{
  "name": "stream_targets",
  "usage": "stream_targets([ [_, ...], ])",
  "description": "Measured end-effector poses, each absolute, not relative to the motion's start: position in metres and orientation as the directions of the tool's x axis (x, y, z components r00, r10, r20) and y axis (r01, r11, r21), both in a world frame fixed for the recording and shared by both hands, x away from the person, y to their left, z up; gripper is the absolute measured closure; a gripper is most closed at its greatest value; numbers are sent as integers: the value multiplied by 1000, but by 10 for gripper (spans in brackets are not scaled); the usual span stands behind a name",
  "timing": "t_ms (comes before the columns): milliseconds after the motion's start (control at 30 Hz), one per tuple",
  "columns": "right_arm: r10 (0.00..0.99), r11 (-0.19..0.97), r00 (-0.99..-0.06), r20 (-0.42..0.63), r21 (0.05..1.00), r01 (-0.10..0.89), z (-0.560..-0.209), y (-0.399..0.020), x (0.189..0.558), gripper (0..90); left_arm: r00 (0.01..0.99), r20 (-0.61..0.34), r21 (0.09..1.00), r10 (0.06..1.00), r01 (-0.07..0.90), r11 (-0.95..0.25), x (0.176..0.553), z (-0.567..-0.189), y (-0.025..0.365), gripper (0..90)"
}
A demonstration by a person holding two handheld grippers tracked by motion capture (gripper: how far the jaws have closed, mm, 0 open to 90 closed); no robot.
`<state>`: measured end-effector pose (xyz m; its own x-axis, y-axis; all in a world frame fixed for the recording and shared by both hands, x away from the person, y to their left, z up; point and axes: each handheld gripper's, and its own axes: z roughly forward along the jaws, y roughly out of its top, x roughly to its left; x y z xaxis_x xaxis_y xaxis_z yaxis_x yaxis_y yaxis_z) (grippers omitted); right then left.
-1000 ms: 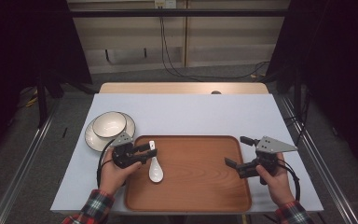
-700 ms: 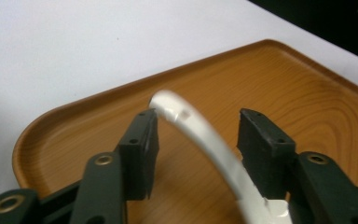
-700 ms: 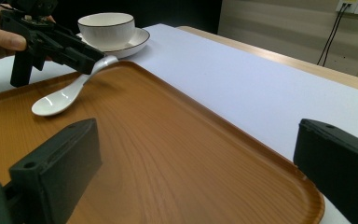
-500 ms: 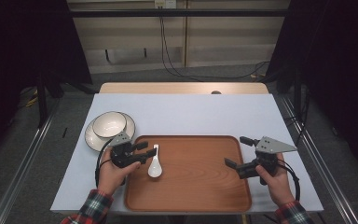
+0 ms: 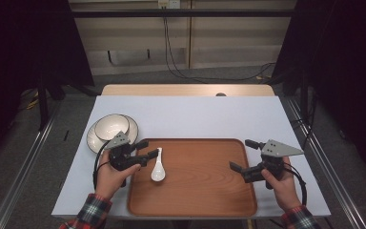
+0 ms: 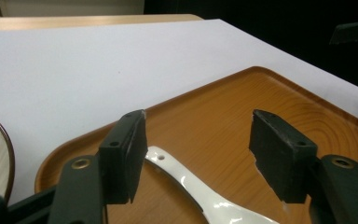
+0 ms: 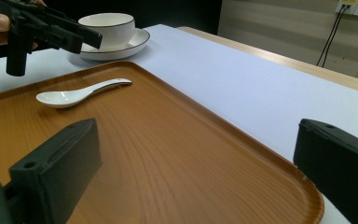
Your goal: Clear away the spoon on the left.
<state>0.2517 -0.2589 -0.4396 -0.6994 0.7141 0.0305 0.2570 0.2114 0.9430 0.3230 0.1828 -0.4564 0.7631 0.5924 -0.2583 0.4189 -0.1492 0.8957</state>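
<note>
The left gripper hangs over the left rim of the rectangular brown wooden tray, jaws spread wide with nothing between the pads. In the left gripper view the white ceramic soup spoon lies on the tray wood below and between those jaws, its handle end reaching toward the left jaw without touching it. From the high view the spoon sits just ahead of the jaw tips, bowl toward the person, handle pointing away.

The right gripper is held over the tray's right rim, jaws also parted and empty. Between the two grippers the tray floor is bare wood, so the whole middle and right of the tray is open room. In the right gripper view the tray's raised lip curves round just inside the right jaw, with the pale blue-white table cover beyond it.

Behind the left gripper, off the tray's far left corner, a white bowl with a dark rim stands on a matching white saucer, close to the tray edge but apart from it. Past that the cover runs bare to the table's far wooden edge.

Against a second ago, the left gripper has drawn back to the left off the spoon, which has stayed put; the right gripper is unchanged.
</note>
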Motion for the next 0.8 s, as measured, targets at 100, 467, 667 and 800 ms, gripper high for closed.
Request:
stream_targets([
  [100, 714, 212, -699, 29, 943, 256, -440, -259, 252, 2, 758, -248, 900, 603, 411, -147, 322, -452, 184, 349],
  [467, 715, 213, -699, 31, 942, 260, -440, -258, 252, 2, 771, -252, 914, 585, 389, -119, 323, -444, 192, 275],
  [667, 712, 215, -701, 30, 942, 259, -440, -258, 252, 2, 775, -255, 917, 578, 384, -109, 323, -441, 196, 254],
  [800, 712, 215, -702, 31, 941, 259, -440, -258, 252, 2, 776, -258, 920, 576, 379, -98, 323, -438, 199, 236],
])
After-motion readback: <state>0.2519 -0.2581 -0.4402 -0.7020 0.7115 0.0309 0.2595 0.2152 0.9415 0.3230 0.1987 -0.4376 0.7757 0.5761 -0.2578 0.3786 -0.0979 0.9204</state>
